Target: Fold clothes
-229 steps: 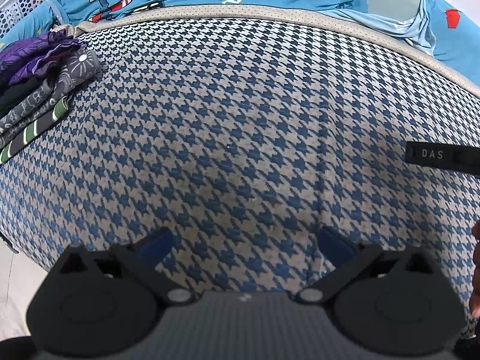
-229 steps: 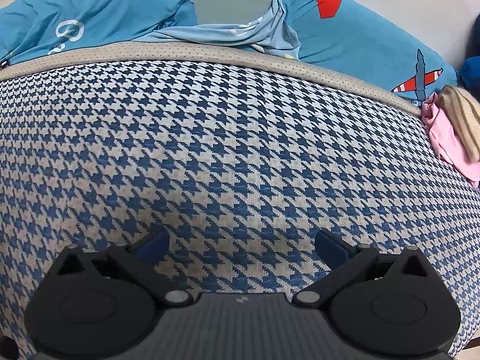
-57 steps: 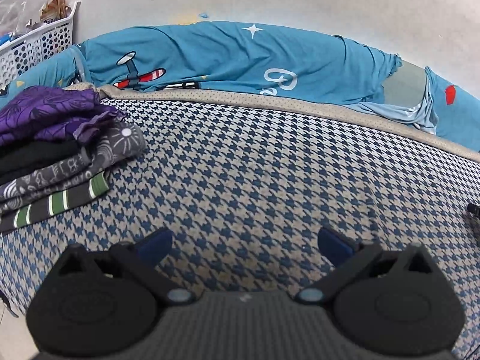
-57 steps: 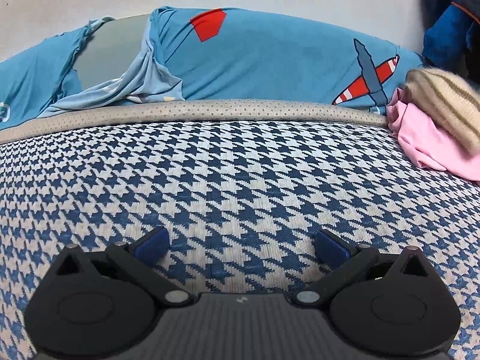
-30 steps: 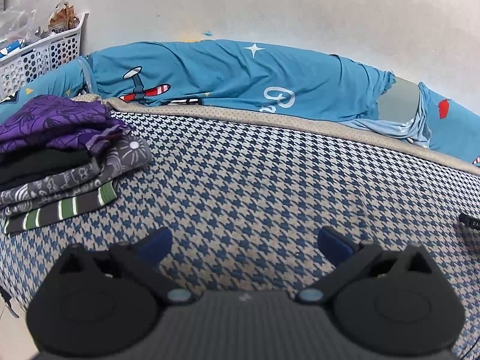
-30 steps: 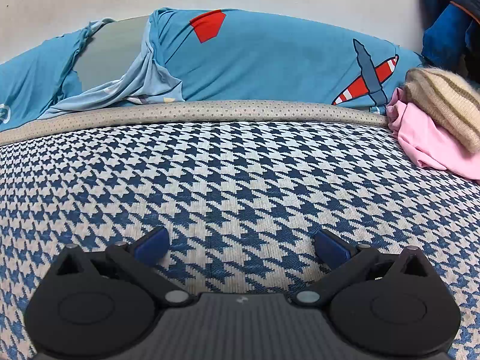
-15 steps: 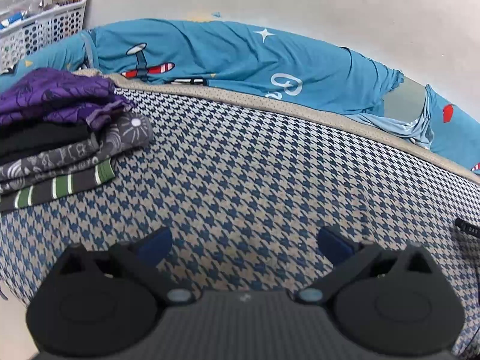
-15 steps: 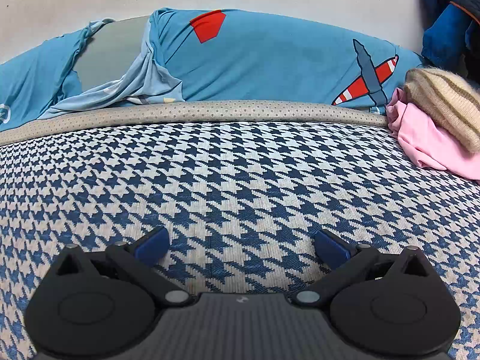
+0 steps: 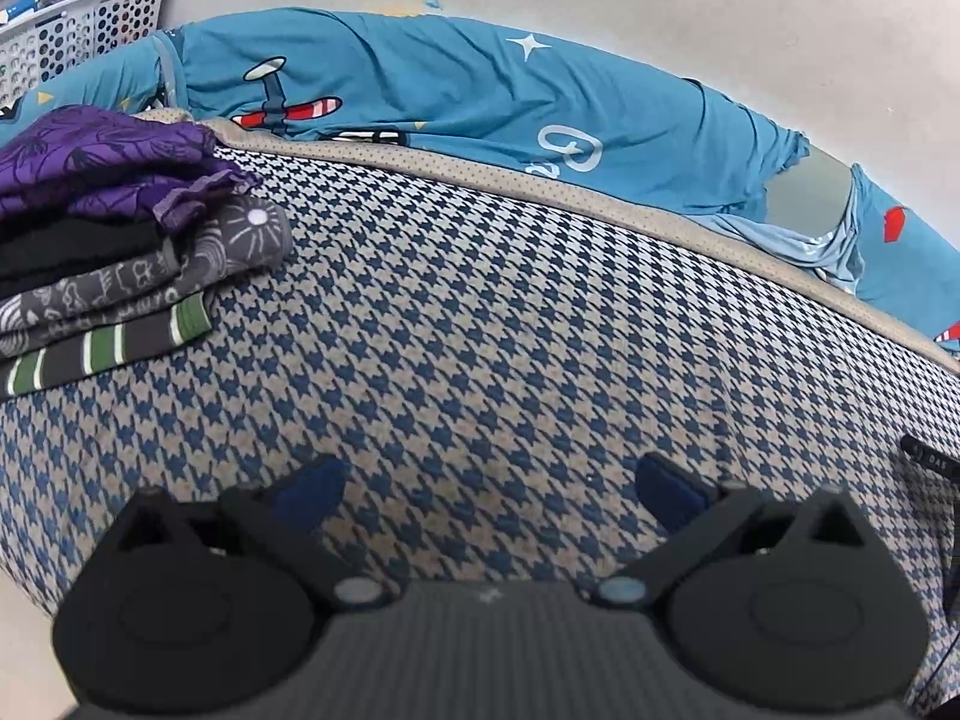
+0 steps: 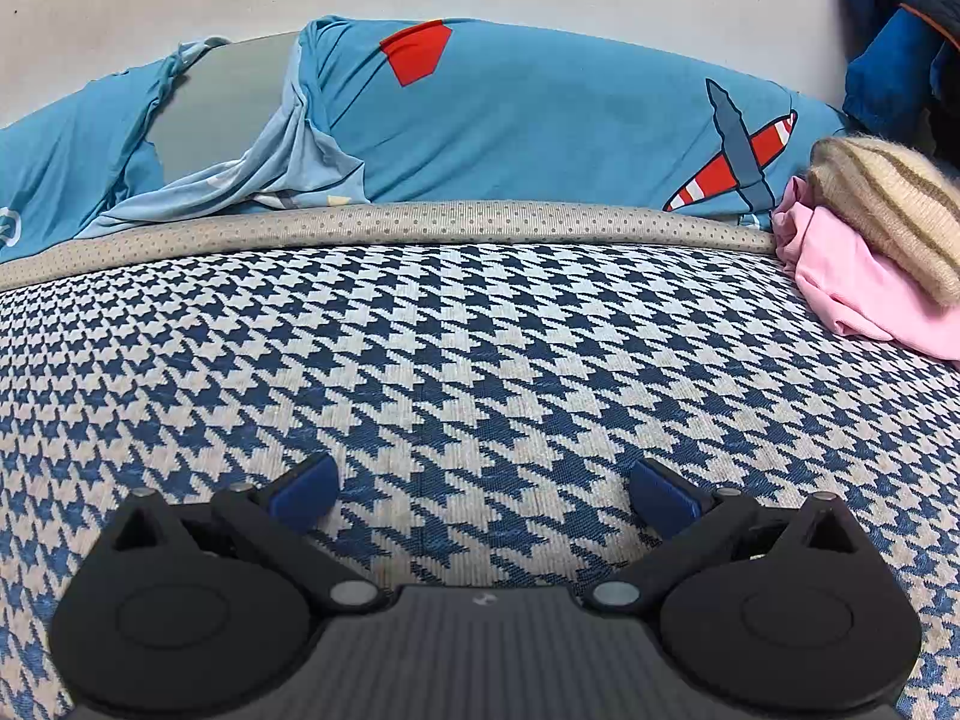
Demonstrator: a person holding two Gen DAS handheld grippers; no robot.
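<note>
Clothes already folded are stacked (image 9: 114,240) at the left end of the houndstooth cushion (image 9: 480,330) in the left wrist view: a purple piece on top, black and grey patterned pieces beneath, a green-striped one at the bottom. Unfolded clothes are heaped at the right end in the right wrist view, where a pink garment (image 10: 858,282) lies under a beige striped knit (image 10: 888,204). A blue aeroplane-print sheet (image 10: 540,120) is bunched along the wall behind the cushion, and a white basket (image 9: 78,30) is seen at the upper left.

The left gripper (image 9: 489,489) is held above the bare cushion with its jaws spread wide and nothing between them. The right gripper (image 10: 483,492) is likewise wide open and empty, low over the cushion.

Compared with half a second ago, the left view has been tilted slightly, so the stack sits a little further left and lower in view; the right view is unchanged. Neither heap has been touched.
</note>
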